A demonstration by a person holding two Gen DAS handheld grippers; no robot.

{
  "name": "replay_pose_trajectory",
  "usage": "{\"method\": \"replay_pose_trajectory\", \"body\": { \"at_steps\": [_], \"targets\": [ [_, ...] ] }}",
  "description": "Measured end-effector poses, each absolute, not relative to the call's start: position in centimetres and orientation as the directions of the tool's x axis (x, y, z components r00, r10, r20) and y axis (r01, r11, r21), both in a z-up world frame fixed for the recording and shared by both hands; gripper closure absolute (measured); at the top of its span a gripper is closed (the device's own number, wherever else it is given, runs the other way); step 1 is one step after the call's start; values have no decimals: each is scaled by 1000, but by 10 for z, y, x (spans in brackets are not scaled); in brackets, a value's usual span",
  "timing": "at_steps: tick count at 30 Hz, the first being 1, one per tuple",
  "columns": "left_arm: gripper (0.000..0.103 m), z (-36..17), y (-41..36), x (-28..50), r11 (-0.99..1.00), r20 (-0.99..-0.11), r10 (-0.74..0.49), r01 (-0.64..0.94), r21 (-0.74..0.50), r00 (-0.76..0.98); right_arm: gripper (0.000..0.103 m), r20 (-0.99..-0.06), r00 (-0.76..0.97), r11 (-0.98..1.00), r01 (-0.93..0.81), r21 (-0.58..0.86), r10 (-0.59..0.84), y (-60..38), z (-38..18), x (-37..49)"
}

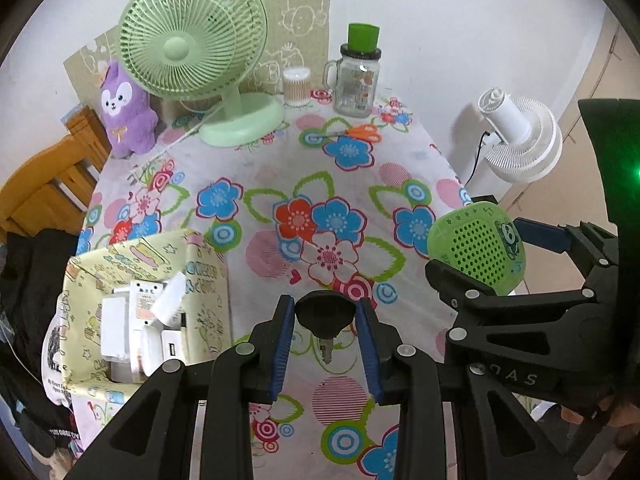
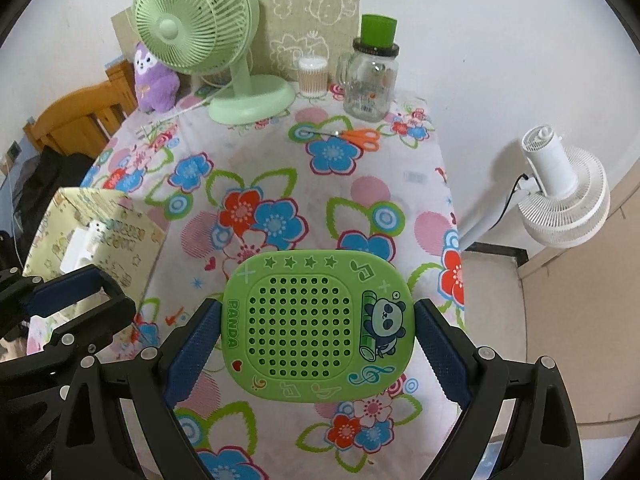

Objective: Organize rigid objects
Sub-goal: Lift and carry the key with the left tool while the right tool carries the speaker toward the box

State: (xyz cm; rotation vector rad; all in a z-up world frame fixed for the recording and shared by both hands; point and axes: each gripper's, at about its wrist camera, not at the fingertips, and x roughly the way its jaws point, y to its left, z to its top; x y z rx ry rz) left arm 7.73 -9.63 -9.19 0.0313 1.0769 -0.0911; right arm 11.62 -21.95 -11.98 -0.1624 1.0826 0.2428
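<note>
Above the desk (image 2: 400, 168) we hold two items — left gripper (image 1: 325, 322) clamps a key (image 1: 325, 316) by its black head, right gripper (image 2: 316, 332) spans the green panda case (image 2: 316, 326) (stiff, light plastic) edge-to-edge; box (image 1: 208, 280) sits left.

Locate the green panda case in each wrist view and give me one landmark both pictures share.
Left wrist view: the green panda case sits at the right edge, held in the right gripper, beside the table's right side.
Right wrist view: the same case fills the lower centre, clamped between the right gripper's blue pads.
Shared landmark: the orange scissors, lying near the glass jar at the table's far end.
</note>
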Motion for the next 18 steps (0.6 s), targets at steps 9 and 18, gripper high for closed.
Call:
{"method": "replay_pose_trajectory", "body": {
  "at_steps": [9,18],
  "targets": [
    [72,-75,-83,71,995,-863,-63,101,-13,502,8,-875,471,972,-237,0,115,-210,-100,109],
    [72,-66,-62,65,994,-852,-60,107,-5,520,8,-864,491,977,-213,7,114,-192,-87,101]
  ]
}}
